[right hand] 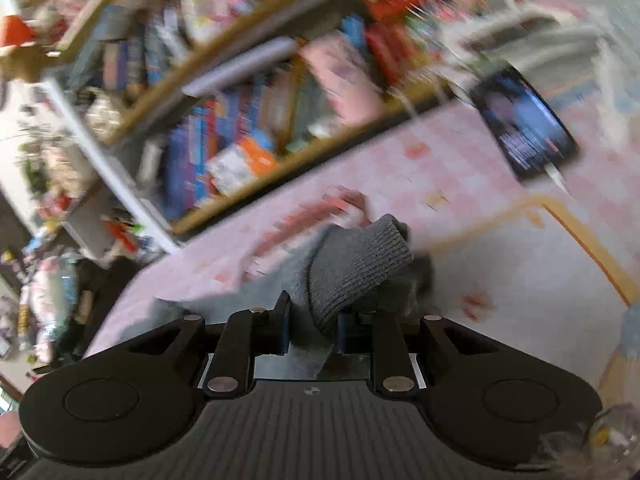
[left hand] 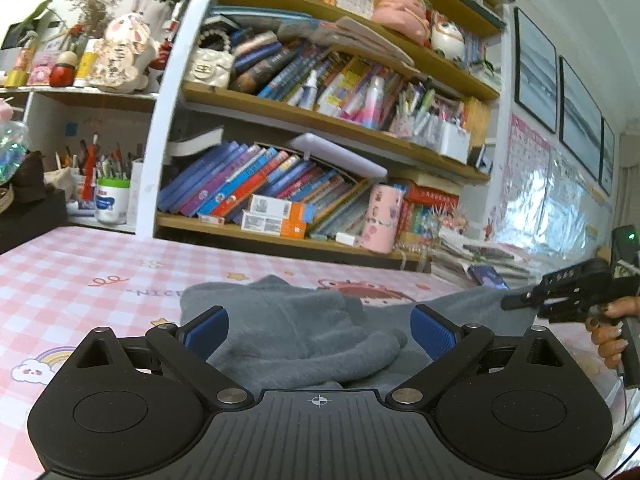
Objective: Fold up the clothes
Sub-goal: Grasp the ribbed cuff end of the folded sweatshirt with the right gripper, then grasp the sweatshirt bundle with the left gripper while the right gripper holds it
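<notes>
A grey fleece garment [left hand: 304, 332] lies crumpled on the pink checked table cover [left hand: 80, 272]. My left gripper [left hand: 320, 334] hovers low over it, open, its blue pads [left hand: 208, 330] wide apart on either side of the heap and pressing nothing. At the right of the left wrist view a hand [left hand: 608, 328] holds my right gripper [left hand: 508, 303] at the garment's lifted right end. The right wrist view is blurred. There my right gripper [right hand: 312, 320] is shut on the garment's ribbed cuff [right hand: 360, 264], which sticks up between the fingers.
A crowded bookshelf [left hand: 320, 160] stands along the table's far side, with a pink tin [left hand: 382, 216] and stacked papers [left hand: 472, 256] at its foot. A lit phone [right hand: 524, 128] with a cable lies on the cover beyond the cuff. A pen holder [left hand: 112, 196] sits far left.
</notes>
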Demonstrator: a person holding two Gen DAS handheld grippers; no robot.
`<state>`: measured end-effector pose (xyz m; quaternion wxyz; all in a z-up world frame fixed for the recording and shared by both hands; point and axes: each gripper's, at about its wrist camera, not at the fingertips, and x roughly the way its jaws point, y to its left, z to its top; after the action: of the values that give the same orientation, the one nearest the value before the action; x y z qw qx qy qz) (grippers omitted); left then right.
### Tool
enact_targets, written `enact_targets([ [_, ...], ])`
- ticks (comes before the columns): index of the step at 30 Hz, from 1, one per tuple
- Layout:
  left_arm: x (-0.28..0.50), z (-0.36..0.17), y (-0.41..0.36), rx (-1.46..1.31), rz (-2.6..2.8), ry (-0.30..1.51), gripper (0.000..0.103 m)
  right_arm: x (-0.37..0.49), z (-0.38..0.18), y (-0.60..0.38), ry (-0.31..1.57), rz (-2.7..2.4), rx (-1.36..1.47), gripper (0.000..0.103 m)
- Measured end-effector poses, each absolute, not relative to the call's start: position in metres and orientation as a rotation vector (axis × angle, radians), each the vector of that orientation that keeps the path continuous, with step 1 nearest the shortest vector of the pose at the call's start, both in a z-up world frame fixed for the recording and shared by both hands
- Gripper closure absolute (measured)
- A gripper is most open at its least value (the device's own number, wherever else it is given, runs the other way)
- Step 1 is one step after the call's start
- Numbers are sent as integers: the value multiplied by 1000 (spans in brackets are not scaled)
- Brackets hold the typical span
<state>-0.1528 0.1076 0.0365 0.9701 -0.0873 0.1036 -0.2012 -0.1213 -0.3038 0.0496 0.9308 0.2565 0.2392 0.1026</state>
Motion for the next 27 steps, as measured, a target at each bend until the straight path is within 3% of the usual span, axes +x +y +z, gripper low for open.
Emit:
enact_targets([
  [8, -163, 43, 150, -319, -347, 142, 4, -131, 116, -197, 286, 500, 224, 85],
  [16, -174, 44, 177, -394, -286, 104, 3, -118, 90, -87, 394, 728, -46, 83],
  [23, -170, 43, 175, -409, -288, 118, 2, -109, 57, -66, 546, 892, 5, 57],
  [27, -168, 43, 172, -411, -295, 126, 2, -110, 63, -98, 523, 933, 160, 50],
])
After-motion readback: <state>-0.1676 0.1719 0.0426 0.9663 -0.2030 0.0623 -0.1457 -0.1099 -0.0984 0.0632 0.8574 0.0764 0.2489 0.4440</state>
